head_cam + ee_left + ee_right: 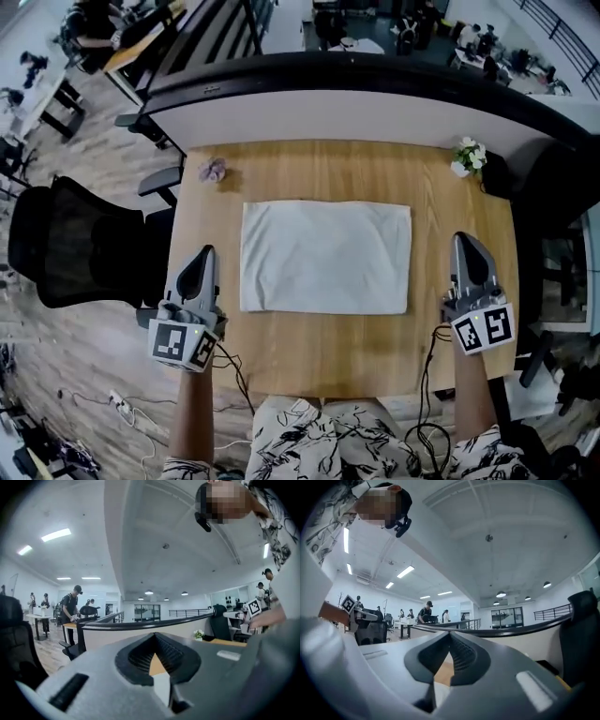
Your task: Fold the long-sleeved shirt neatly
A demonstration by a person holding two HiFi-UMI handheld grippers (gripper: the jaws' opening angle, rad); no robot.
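And there's the soft white long-sleeved shirt (325, 256), lying as a flat, tidy rectangle in the middle of the pale wooden counter (337, 352), edges squared, no sleeve poking out. The folding looks done to me. The grey left claw (204, 253) hovers off its left edge and the grey right claw (461, 240) off its right, both clear of the cloth. In their own views each pair of jaws sits pressed together with nothing between them, only counter showing through the gap. That shirt's a light, limp thing: lift it from one point and it'll sag, the layers sliding over each other. To move it, I'd pinch through all the layers at two corners of one long edge, one claw each. The little pot of white flowers (468, 156) at the far right corner stands well away.
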